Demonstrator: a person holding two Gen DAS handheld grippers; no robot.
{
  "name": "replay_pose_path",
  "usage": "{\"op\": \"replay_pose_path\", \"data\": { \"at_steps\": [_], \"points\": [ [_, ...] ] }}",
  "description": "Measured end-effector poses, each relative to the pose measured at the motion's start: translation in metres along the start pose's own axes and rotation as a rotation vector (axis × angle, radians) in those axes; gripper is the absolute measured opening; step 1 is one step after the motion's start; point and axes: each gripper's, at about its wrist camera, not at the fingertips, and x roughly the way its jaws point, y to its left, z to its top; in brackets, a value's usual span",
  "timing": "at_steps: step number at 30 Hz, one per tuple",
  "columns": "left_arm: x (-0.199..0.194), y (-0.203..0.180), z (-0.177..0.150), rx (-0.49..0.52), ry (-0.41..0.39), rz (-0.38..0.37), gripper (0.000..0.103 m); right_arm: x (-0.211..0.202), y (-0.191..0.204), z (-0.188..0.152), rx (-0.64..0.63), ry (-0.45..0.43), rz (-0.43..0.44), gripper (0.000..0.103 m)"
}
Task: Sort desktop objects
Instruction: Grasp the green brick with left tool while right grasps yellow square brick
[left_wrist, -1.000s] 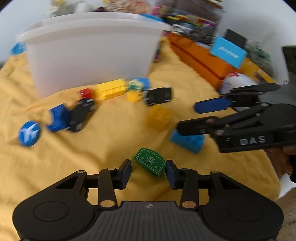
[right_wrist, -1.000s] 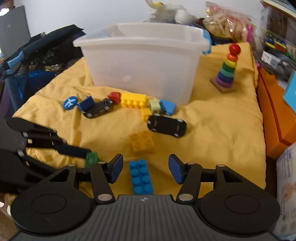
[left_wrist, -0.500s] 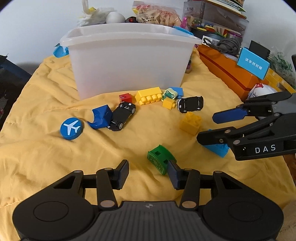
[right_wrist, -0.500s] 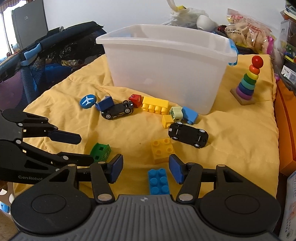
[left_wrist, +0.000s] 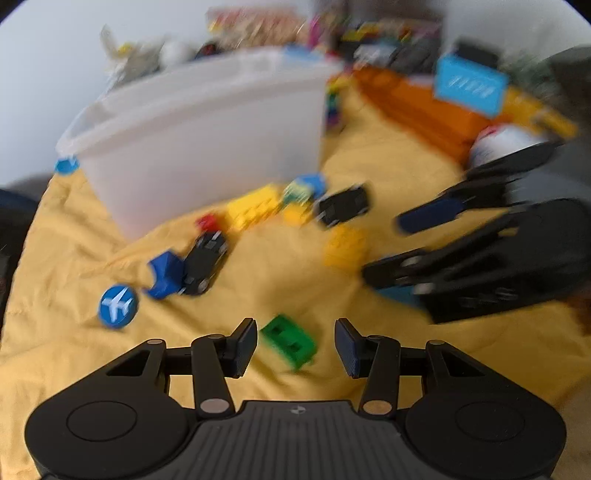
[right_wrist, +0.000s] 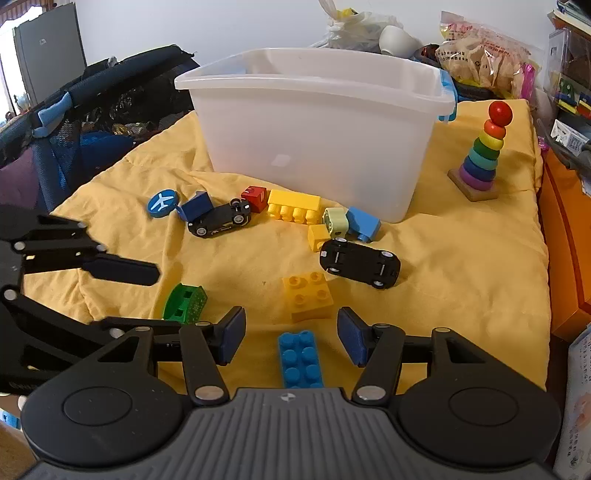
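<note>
Left wrist view: badly smeared, so edges are uncertain.
My left gripper (left_wrist: 295, 347): jaws standing apart, gripping nothing; the small green arch-shaped plastic block (left_wrist: 290, 341) lies between the pads on the yellow quilted cloth (left_wrist: 74, 362), touching neither as far as I can tell.
Far left: the translucent white plastic bin (left_wrist: 207, 147), where I judge the toys belong.
Right: my other gripper's dark fingers hang over the cloth.

Right wrist view: sharp.
My right gripper (right_wrist: 291, 339): jaws wide, empty; the blue studded plastic brick (right_wrist: 301, 360) lies lengthwise between the pads, clear of both.
Just beyond: a yellow square four-stud brick (right_wrist: 308, 295), and right of it an overturned black toy car (right_wrist: 360, 263).
Left: the green block beside my left fingers (right_wrist: 122, 271).

Risk, left: the block lies tilted on soft cloth; closing unevenly could flip it out.
Risk, right: reaching too far could nudge the yellow brick.
Risk, both: my grippers are near each other and could knock together.
</note>
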Motion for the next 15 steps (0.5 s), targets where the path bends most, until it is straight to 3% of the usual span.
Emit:
{"op": "replay_pose_path", "data": {
  "at_steps": [3, 7, 8, 15],
  "points": [
    [0.008, 0.009, 0.0, -0.068, 0.036, 0.007, 0.05, 0.0, 0.0, 0.001, -0.013, -0.001, -0.013, 0.059],
    [0.022, 0.015, -0.004, -0.109, 0.065, -0.045, 0.05, 0.003, 0.0, 0.002, -0.05, 0.004, -0.018, 0.06],
    [0.024, 0.018, -0.004, -0.136, 0.06, -0.052, 0.04, 0.006, 0.0, 0.003, -0.059, 0.005, -0.024, 0.06],
    [0.014, 0.035, -0.012, -0.199, 0.039, -0.067, 0.039, 0.034, -0.004, 0.016, -0.107, 0.032, -0.024, 0.059]
  ]
}}
